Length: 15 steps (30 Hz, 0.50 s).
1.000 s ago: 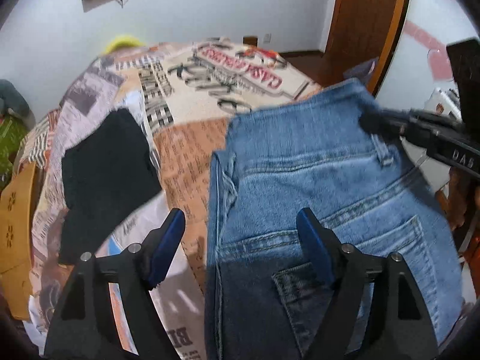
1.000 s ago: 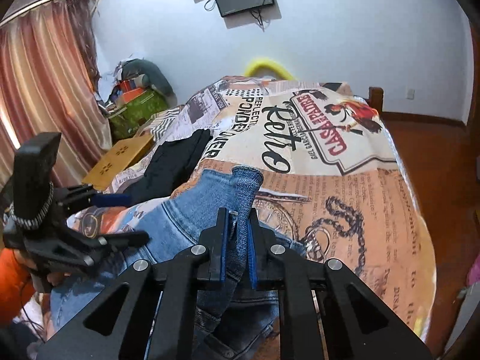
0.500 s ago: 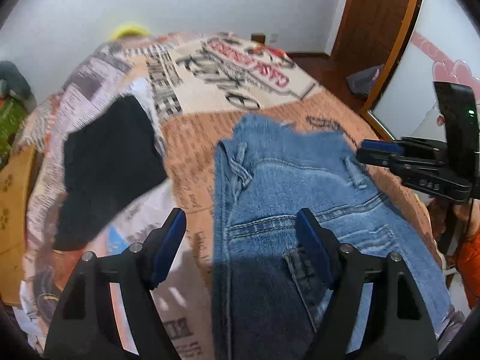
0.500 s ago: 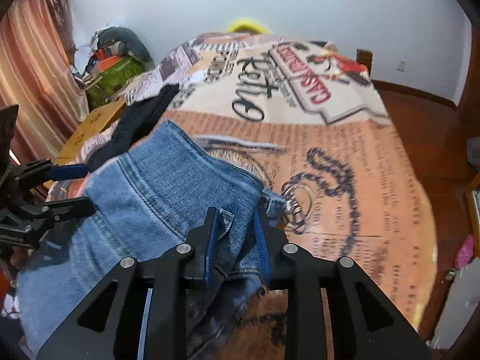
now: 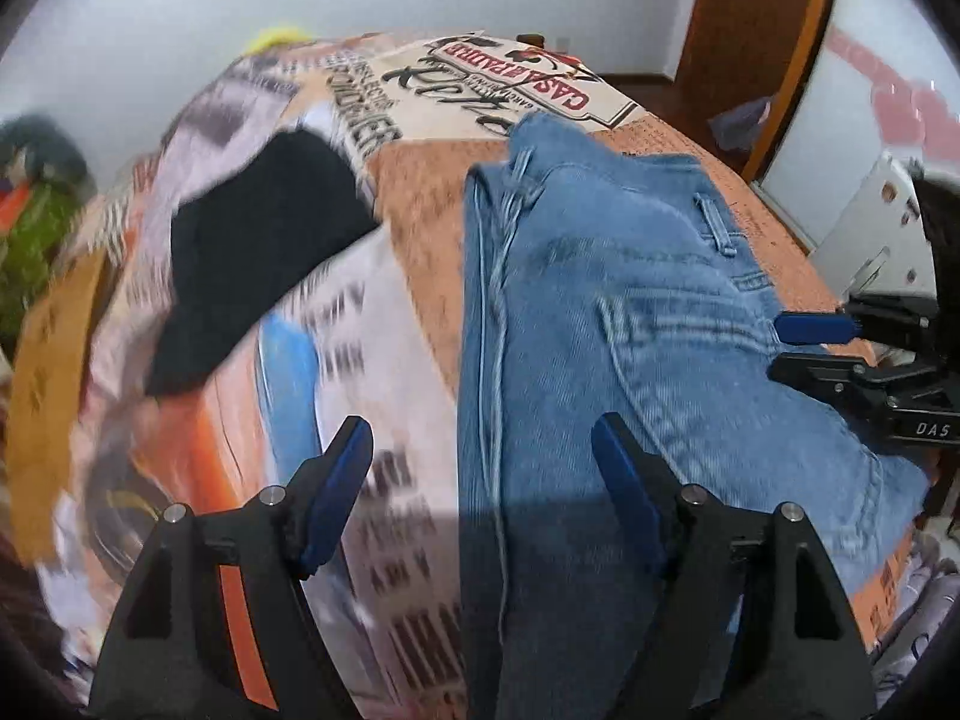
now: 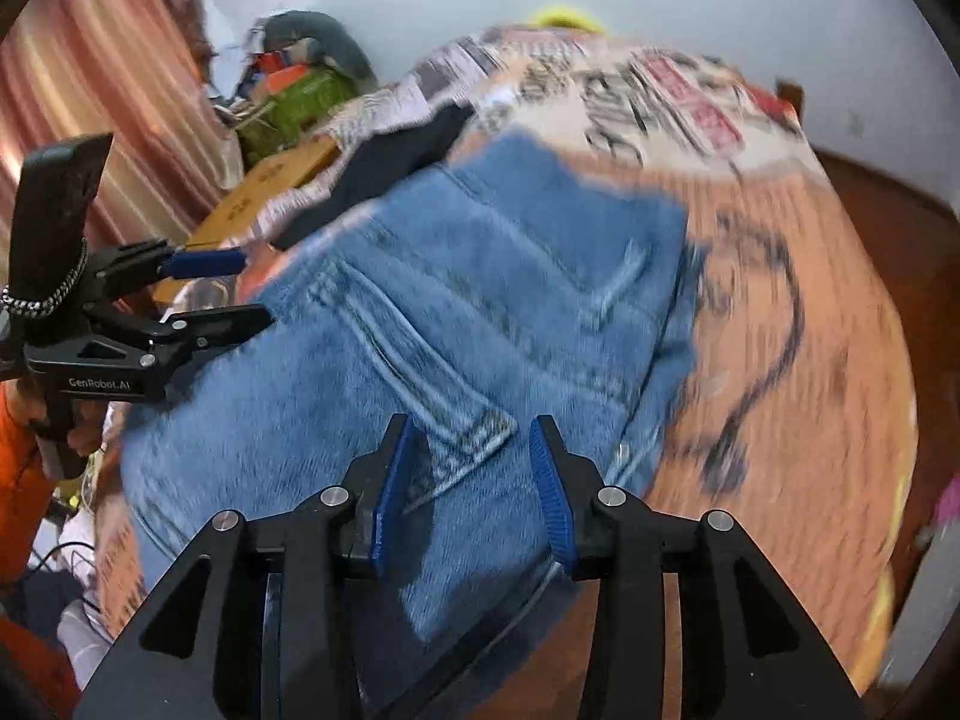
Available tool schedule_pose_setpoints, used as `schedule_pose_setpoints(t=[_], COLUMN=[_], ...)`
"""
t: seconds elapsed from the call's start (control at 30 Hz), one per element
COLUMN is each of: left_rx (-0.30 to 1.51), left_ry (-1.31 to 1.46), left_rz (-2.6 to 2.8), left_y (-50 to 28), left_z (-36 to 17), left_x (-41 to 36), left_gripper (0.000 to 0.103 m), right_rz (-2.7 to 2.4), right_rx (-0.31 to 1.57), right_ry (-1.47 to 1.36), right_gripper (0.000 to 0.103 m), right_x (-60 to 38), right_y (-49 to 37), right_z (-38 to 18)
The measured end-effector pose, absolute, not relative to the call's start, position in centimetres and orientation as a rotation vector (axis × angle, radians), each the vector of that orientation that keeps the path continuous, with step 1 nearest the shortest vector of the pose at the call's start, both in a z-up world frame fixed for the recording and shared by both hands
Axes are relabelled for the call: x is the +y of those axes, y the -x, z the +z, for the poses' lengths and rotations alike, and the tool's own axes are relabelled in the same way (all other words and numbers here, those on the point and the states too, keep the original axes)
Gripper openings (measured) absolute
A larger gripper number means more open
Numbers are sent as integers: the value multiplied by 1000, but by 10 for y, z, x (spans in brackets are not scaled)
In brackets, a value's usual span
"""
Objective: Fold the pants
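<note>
Underneath both claws spreads the bed (image 5: 432,192), its printed newspaper-style cover running away ahead of them toward the far wall. On it, directly ahead of and below the right gripper (image 6: 474,480), lie the jeans (image 5: 630,324), seat side up with a back pocket and belt loops showing. Their long axis runs roughly fore and aft from each claw: the waistband end lies farthest ahead, and the rest of the denim comes back toward and under the fingers, where its near end is cut off from sight. So how many layers are already stacked I cannot tell.

Ahead and to the left of the left gripper (image 5: 480,480) sits a black garment (image 5: 258,252), well apart from the jeans and no part of this job as far as I can judge.

The left gripper stands wide open with nothing between its fingers; the jeans' left edge passes just inside its right finger, the bedcover under the other. The right gripper is parted too, somewhat less widely, empty, hovering over the pocket region near the jeans' right edge. Both views are blurred, so contact with the cloth is uncertain.

Each claw is near its own side of the denim. A likely next fold would call for pinching the near end and carrying it forward along that axis toward the waistband.
</note>
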<state>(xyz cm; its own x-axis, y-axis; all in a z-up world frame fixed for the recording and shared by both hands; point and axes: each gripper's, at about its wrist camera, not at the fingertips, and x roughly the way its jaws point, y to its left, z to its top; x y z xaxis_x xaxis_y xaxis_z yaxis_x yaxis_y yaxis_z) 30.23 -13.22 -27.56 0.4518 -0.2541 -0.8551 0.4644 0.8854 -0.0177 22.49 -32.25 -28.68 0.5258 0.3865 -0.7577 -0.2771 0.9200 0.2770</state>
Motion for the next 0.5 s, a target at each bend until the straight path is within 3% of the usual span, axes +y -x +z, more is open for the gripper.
schedule_pose_setpoints(t=[0.2, 0.5], left_rx=[978, 967], left_ry=[-185, -258], left_rz=[-444, -315], left_y=[-269, -239], left_z=[-271, -265], left_x=[-108, -69], left_gripper=[77, 76], right_rz=[343, 258], right_rx=[951, 956], right_ry=[-222, -207], right_gripper=[42, 43], right_x=[-348, -362], right_y=[-188, -165], right_z=[-287, -280])
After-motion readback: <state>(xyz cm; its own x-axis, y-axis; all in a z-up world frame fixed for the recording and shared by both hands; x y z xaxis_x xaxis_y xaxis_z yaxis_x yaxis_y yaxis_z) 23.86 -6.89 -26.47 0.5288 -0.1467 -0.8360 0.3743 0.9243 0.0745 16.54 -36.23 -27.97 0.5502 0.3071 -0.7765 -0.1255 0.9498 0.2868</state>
